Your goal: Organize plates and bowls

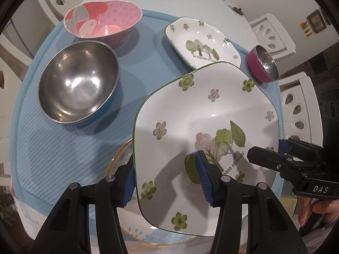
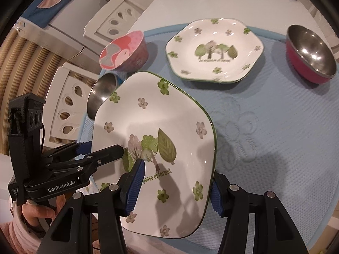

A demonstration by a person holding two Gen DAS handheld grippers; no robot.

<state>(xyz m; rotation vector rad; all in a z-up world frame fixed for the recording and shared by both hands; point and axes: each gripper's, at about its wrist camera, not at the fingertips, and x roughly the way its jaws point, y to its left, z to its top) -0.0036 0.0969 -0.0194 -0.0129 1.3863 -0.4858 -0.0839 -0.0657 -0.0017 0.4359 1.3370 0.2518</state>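
1. Large floral plate (image 1: 203,139): nearest item, carried clear of the blue mat (image 1: 63,152) and tilted, its near edge over a gold-rimmed plate (image 1: 118,158) that lies beneath.
2. Left gripper (image 1: 167,177): jaws partly open, closed on the large plate's left rim, one pad on the face and one behind the edge.
3. Right gripper (image 2: 175,184): same half-open span, clamped on the plate's right rim, one pad on the printed face.
4. Handling note: both grips sit on thin rims, so the two hands should likely travel together and keep the plate level; any twist between them could lever it loose.
5. Steel bowl with blue shell (image 1: 78,82): mid-left, upright, well apart from the plate.
6. Small floral plate (image 2: 214,48): far centre, flat on the mat; probably the matching stacking spot.
7. Pink cartoon bowl (image 1: 103,19): far left.
8. Magenta steel bowl (image 2: 311,53): far right, to be kept clear of.
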